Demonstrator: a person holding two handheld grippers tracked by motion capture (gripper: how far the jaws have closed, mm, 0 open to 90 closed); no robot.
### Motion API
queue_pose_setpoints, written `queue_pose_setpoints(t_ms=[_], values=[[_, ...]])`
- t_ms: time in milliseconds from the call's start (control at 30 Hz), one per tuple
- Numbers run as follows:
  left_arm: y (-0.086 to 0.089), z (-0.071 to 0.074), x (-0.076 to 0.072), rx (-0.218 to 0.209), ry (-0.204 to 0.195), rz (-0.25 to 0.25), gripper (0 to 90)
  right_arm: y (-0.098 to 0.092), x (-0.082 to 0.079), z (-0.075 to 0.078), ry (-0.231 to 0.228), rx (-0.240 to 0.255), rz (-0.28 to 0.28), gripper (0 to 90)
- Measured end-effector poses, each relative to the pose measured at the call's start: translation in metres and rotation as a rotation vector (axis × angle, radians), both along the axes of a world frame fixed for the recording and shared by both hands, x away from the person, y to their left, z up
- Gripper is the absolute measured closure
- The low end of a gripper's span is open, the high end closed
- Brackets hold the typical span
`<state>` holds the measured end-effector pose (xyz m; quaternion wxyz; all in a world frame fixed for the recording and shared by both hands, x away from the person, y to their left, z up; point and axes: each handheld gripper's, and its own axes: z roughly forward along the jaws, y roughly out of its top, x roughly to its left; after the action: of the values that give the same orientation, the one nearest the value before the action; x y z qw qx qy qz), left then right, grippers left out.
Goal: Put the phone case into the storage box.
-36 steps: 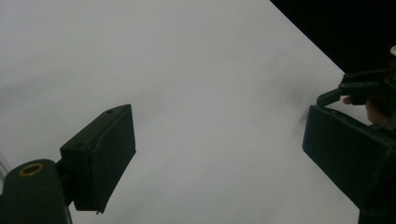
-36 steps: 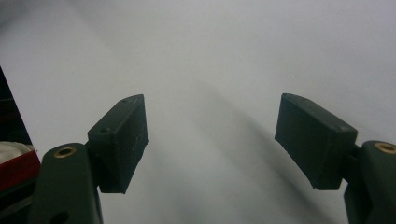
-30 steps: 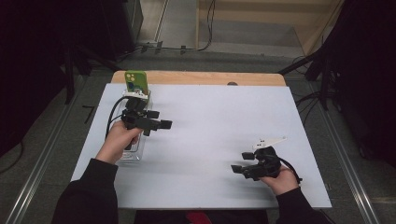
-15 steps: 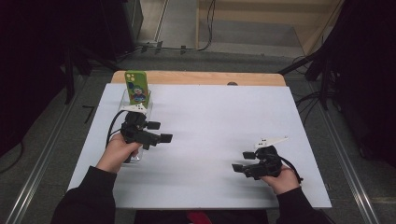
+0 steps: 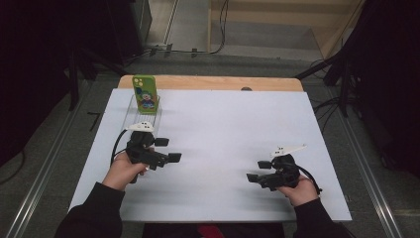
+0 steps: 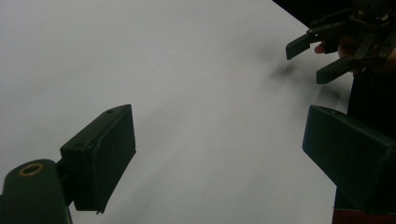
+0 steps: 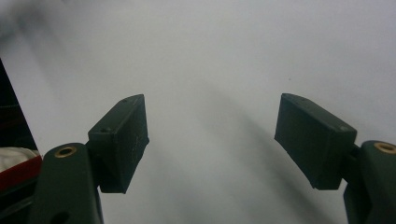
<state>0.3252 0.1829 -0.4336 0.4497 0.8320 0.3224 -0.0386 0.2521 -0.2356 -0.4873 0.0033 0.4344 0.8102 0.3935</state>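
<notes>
A green phone (image 5: 145, 93) with a cartoon picture stands upright in a clear plastic stand (image 5: 142, 114) at the far left of the white table sheet (image 5: 223, 124). My left gripper (image 5: 170, 150) hovers nearer the person than the stand, pointing right. Its jaws stand open with nothing between them (image 6: 219, 116). My right gripper (image 5: 255, 171) is held low at the near right and points left. It is open too, with bare sheet between its pads (image 7: 212, 112). The left gripper view also catches the right gripper (image 6: 317, 58) farther off.
A wooden table edge (image 5: 208, 83) runs along the back of the sheet. Dark equipment, cables and metal rails surround the table. The person's dark sleeves come in from the bottom edge.
The left hand has drawn back from the phone and stand toward the person, sinking a little, jaws still open. The right hand has kept still.
</notes>
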Motion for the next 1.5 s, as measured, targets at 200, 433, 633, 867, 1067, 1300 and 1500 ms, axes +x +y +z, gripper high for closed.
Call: queue_pose_setpoints(t_ms=[200,433,633,867,1067,1300,1500], values=[[0.0,-0.004,-0.009,0.003,0.001,-0.012,11.9,-0.002,0.001,0.0,0.012,0.009,-0.004,24.1],[0.003,-0.012,-0.019,0.009,0.016,-0.018,11.8,-0.002,0.001,0.0,0.013,0.008,-0.002,24.1],[0.008,-0.015,-0.028,-0.003,0.008,-0.019,11.9,-0.003,0.001,0.0,0.013,0.012,-0.005,24.1],[0.014,-0.023,-0.037,-0.003,0.018,-0.026,11.9,-0.003,0.001,0.0,0.01,0.004,-0.003,24.1],[0.018,-0.027,-0.044,-0.009,-0.006,-0.033,11.9,-0.004,0.002,-0.001,0.014,0.003,-0.003,24.1],[0.024,-0.029,-0.049,-0.009,-0.001,-0.032,11.9,-0.005,0.002,-0.001,0.013,0.005,-0.005,24.1],[0.029,-0.033,-0.052,0.001,0.011,-0.028,11.9,-0.005,0.002,-0.001,0.013,0.003,-0.005,24.1]])
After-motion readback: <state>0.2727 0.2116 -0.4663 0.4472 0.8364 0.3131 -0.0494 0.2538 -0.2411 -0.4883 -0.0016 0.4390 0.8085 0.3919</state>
